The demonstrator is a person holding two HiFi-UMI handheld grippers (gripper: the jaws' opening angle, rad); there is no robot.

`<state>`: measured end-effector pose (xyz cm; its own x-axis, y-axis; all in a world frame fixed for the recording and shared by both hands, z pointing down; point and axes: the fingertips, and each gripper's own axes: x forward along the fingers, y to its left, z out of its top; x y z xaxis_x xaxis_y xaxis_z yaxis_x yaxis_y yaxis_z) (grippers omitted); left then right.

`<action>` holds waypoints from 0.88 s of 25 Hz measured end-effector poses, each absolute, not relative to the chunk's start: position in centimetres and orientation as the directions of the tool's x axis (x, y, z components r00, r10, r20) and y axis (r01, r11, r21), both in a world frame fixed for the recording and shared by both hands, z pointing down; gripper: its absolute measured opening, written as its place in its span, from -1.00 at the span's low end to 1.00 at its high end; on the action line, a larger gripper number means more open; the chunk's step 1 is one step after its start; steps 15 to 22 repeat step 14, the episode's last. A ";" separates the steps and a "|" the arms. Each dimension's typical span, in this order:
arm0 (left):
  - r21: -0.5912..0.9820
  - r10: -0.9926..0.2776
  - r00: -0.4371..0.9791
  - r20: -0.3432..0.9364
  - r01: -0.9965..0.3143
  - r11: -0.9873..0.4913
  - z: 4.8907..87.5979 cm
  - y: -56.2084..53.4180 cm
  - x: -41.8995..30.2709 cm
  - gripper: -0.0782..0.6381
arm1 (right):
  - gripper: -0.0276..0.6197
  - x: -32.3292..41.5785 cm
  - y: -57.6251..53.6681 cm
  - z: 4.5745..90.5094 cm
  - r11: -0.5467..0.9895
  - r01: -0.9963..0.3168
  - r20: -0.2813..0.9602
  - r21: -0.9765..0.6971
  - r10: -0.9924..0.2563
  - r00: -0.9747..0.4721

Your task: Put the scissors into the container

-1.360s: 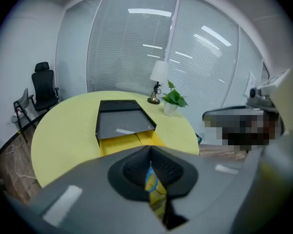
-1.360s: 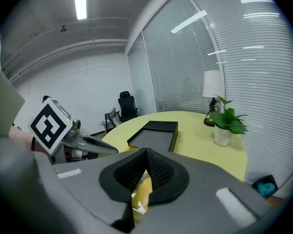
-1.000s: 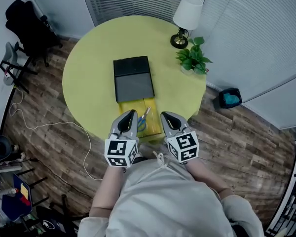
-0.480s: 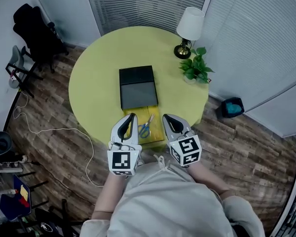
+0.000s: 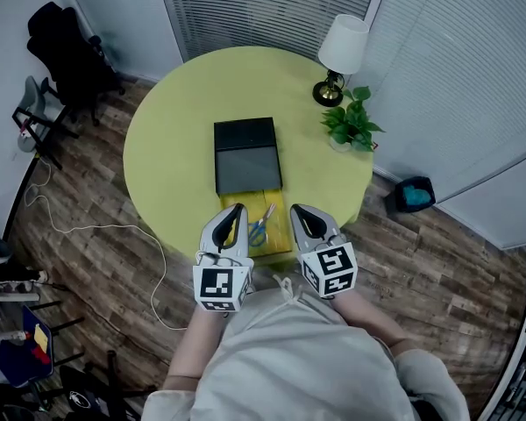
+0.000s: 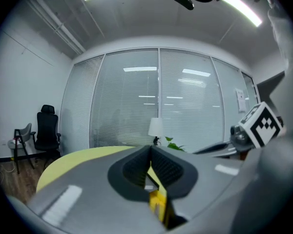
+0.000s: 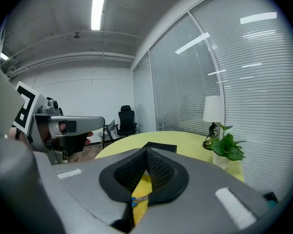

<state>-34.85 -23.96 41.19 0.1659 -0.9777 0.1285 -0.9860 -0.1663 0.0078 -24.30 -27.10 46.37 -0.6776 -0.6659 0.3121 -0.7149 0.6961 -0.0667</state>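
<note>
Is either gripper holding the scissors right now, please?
No, the scissors lie on the yellow pad between the shut left gripper and right gripper.

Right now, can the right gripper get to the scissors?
Probably yes. The scissors lie uncovered on the yellow tray just ahead of the right gripper, with nothing between. Its jaws are shut, so they must open first.

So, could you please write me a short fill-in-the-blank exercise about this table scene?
The scissors, lying in front of the dark container, have ____ handles.
The table has a top that is ____ in shape.
Beside the lamp stands a potted ____.
The left claw and the right claw are both ____, holding nothing.
Missing words: blue; round; plant; shut.
</note>
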 end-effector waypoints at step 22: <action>0.073 -0.969 0.168 0.182 -0.985 -0.157 43.2 -24.4 -34.6 -0.76 | -0.91 -24.4 -27.1 47.9 0.698 -0.712 0.352 -0.083 -0.648 -0.676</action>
